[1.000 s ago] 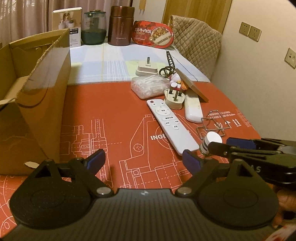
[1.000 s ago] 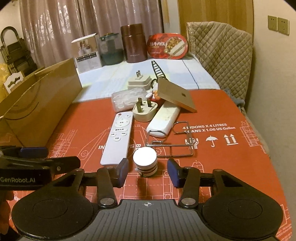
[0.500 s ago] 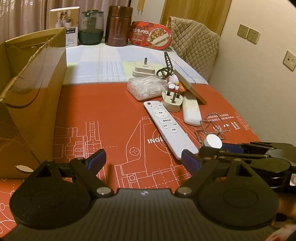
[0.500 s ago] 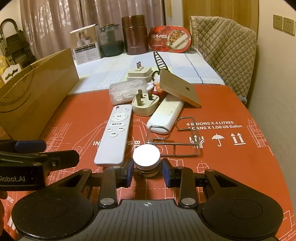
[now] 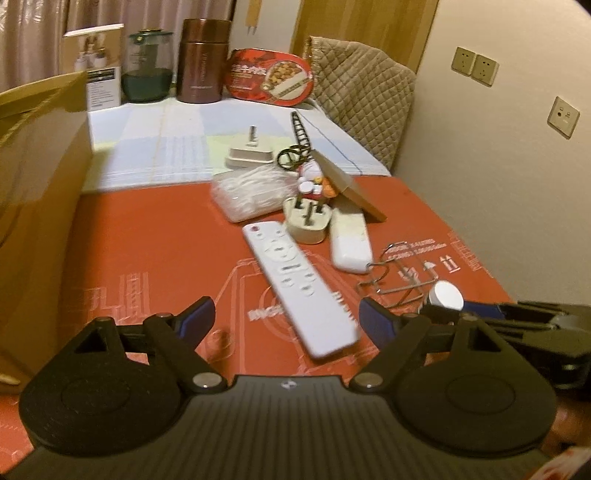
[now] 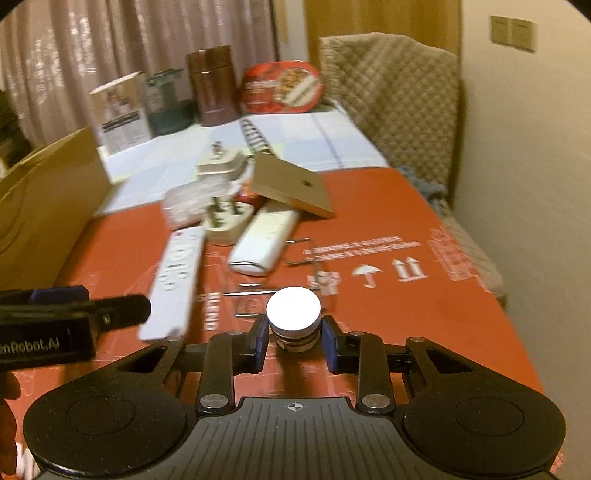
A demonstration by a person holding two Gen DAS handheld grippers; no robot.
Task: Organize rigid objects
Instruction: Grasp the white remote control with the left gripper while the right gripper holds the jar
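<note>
2 remotes (image 5: 297,282), 2 plugs (image 5: 307,220), 1 small jar (image 6: 294,322), 1 wire rack (image 5: 400,271), 1 cardboard box (image 5: 40,192).

Warm, dim yellowish light is falling across the room. A plain cream wall (image 5: 509,177) is running along the right, carrying a pair of beige wall sockets (image 5: 474,66) and a single switch plate (image 5: 562,116). Pale pleated curtains (image 6: 92,48) are hanging at the back beside a wooden door panel (image 5: 362,26). A chair draped in a quilted tan cover (image 6: 395,99) is standing at the table's far right corner.

cardboard box (image 5: 40,206) cropped, wire rack (image 6: 280,291) blurred
</note>
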